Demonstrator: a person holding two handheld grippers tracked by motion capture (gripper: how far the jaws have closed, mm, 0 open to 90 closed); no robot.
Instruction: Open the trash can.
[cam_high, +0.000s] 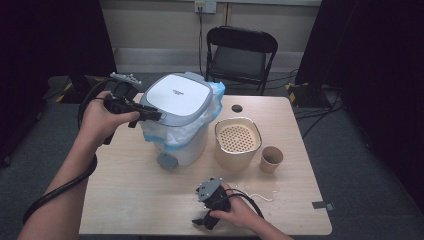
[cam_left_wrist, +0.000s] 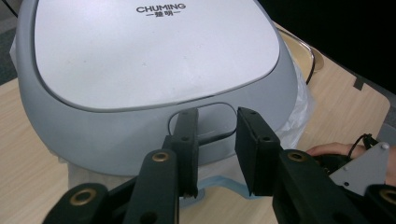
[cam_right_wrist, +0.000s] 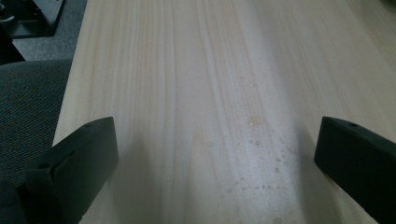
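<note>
Grey rigid plastic lidded bin near table's far-left corner; I'd grip its lid recess. Left gripper narrowed, nothing pinched; right gripper wide.

Left forearm comes in from the lower left and angles up and inward; the left hand wraps the body of the left hand-held gripper, which is held raised and roughly level, pointing to the right in the high view. In the left gripper view its jaws stand close together with a narrow gap and nothing pinched between them. Right hand sits low near the front edge, holding the right hand-held gripper tilted down. Its jaws stand wide apart, nothing between them.
</note>
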